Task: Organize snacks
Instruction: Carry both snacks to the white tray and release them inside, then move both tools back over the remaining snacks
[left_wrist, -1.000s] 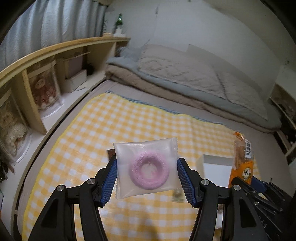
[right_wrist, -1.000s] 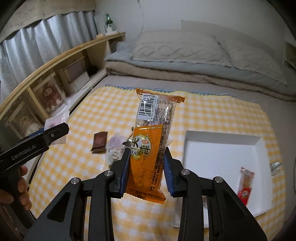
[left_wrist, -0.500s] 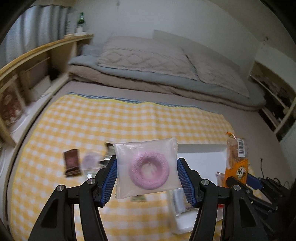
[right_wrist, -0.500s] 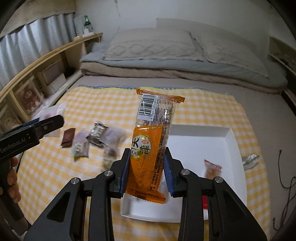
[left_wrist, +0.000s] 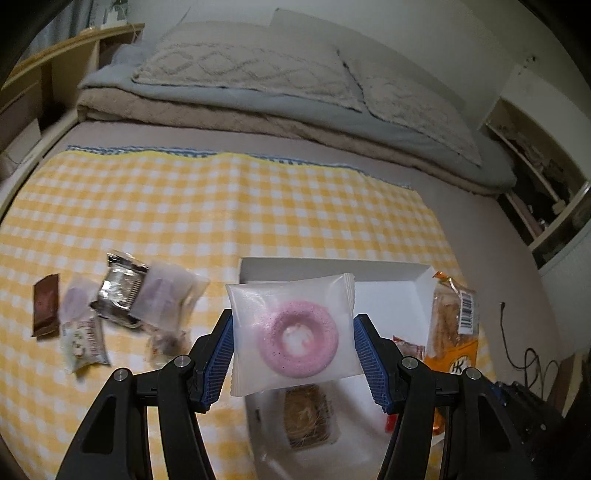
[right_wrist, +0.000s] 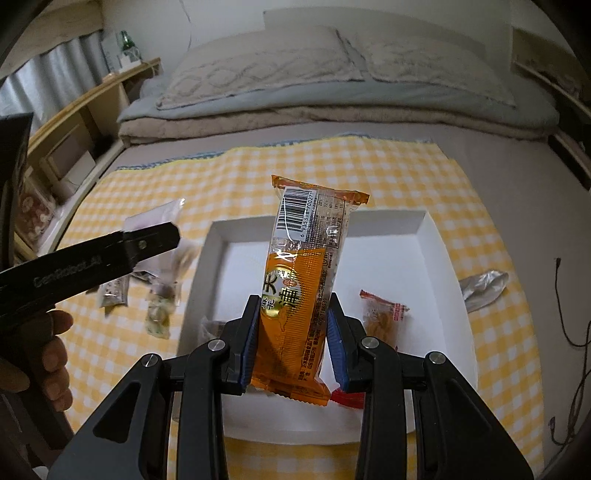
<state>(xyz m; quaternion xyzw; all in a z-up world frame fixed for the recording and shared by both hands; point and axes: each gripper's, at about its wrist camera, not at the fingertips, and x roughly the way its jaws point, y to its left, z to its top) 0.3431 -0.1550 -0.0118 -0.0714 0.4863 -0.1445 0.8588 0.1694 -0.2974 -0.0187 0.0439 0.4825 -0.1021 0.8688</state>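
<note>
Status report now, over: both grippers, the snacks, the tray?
Left gripper shut on pink donut packet, over white tray. Right gripper shut on orange snack pack, also above tray. Loose snacks on checked cloth. Nothing blocking.

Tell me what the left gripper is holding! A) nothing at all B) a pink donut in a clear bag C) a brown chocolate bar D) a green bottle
B: in the left wrist view, the left gripper is shut on the pink donut, sealed in a clear bag, with its blue pads pressing both sides of the bag.
</note>
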